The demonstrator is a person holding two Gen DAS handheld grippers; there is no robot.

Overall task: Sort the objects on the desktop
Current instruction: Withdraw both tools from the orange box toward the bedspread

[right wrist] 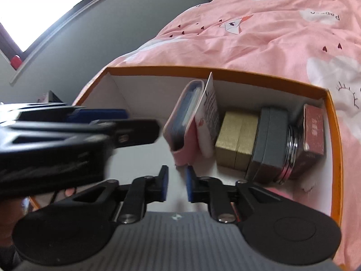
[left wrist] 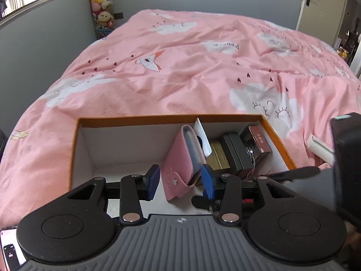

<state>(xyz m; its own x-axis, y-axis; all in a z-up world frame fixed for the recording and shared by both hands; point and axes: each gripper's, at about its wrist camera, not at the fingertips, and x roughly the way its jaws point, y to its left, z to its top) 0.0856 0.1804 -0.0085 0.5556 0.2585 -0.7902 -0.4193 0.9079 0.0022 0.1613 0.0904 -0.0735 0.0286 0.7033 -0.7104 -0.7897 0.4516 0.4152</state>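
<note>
An orange-rimmed white box [left wrist: 135, 118] sits on the bed. Standing in a row inside it are a pink snap case [left wrist: 180, 158], a white card [left wrist: 204, 135], a gold box [left wrist: 217, 155], a dark grey box [left wrist: 237, 153], a round metal tin [right wrist: 292, 149] and a red box [left wrist: 259, 141]. My left gripper [left wrist: 180, 180] is open, and the pink case's lower end shows between its blue pads without being pinched. My right gripper [right wrist: 177, 185] hovers over the box floor just before the pink case [right wrist: 182, 122]. Its jaws are narrowly apart with nothing between them.
A pink cloud-print duvet [left wrist: 180, 67] covers the bed beyond the box. A white oblong item [left wrist: 320, 149] lies on the duvet right of the box. A lit phone [left wrist: 9, 248] shows at the lower left. The box's left half [right wrist: 140, 103] holds nothing.
</note>
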